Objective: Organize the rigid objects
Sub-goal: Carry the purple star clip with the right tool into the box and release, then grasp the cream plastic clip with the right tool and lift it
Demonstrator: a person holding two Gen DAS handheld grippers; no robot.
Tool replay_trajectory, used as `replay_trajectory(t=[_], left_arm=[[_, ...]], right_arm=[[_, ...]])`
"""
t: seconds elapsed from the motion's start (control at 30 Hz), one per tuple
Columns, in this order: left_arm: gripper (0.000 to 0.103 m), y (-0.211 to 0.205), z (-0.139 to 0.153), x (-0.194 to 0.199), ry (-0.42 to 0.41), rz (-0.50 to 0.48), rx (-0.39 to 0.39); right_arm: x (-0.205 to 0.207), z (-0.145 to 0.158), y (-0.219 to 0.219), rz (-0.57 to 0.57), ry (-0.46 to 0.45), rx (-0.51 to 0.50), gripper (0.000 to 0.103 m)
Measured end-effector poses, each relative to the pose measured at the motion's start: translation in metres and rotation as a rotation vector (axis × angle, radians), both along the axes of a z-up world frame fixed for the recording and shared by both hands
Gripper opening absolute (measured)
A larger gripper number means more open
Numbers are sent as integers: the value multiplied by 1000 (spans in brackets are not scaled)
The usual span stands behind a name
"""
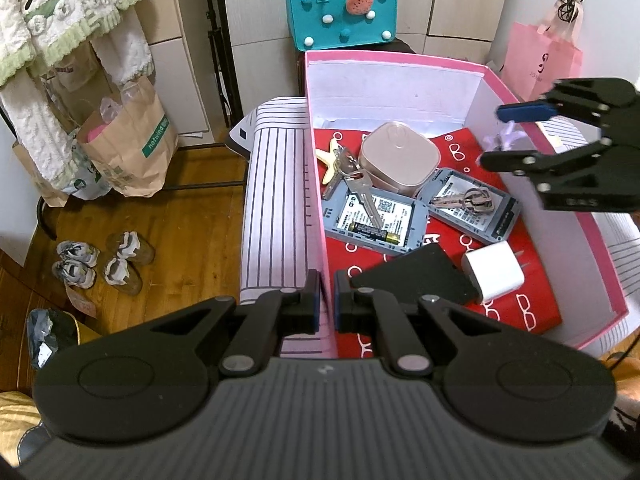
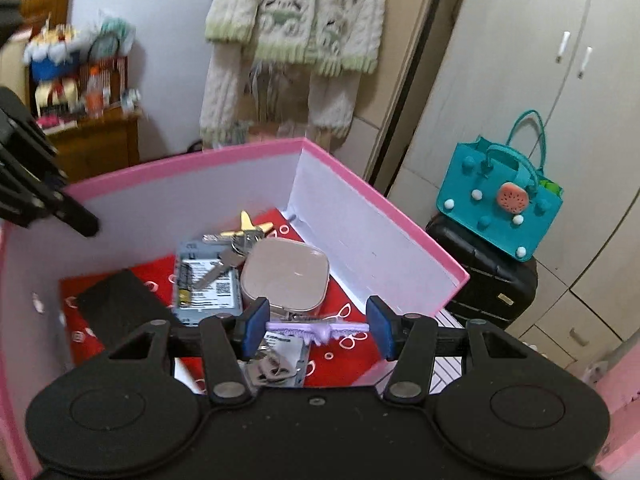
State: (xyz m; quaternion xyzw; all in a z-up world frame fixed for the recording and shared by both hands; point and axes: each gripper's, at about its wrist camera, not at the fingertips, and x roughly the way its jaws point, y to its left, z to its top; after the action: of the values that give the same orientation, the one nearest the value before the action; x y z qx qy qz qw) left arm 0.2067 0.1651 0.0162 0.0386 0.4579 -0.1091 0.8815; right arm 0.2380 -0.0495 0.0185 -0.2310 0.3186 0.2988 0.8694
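Two grippers: left gripper clenched on pink box wall — steadying.
Right gripper: grasping lilac hair clip endwise — next, lower it inside.

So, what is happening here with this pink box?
A person is sorting small things into the pink box with two handheld grippers. The left gripper is clamped on the box's near wall. The right gripper holds a lilac hair clip above the box. Keys, a battery, a white charger and a pink case already lie inside.
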Motion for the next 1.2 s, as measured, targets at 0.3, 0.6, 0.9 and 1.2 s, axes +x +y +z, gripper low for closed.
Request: replay_trajectory(t=[0.3, 0.6, 0.9, 1.2], left_arm=[[6, 1, -1, -1, -6, 1, -6], [6, 1, -3, -2, -12, 3, -18], [6, 0, -3, -3, -10, 21, -17], [6, -3, -2, -3, -4, 41, -3]], right_arm=[[8, -1, -10, -17, -25, 64, 74], [-11, 29, -100, -172, -124, 273, 77], [5, -8, -199, -449, 91, 369, 76], [13, -67, -219, -478, 111, 378, 73]])
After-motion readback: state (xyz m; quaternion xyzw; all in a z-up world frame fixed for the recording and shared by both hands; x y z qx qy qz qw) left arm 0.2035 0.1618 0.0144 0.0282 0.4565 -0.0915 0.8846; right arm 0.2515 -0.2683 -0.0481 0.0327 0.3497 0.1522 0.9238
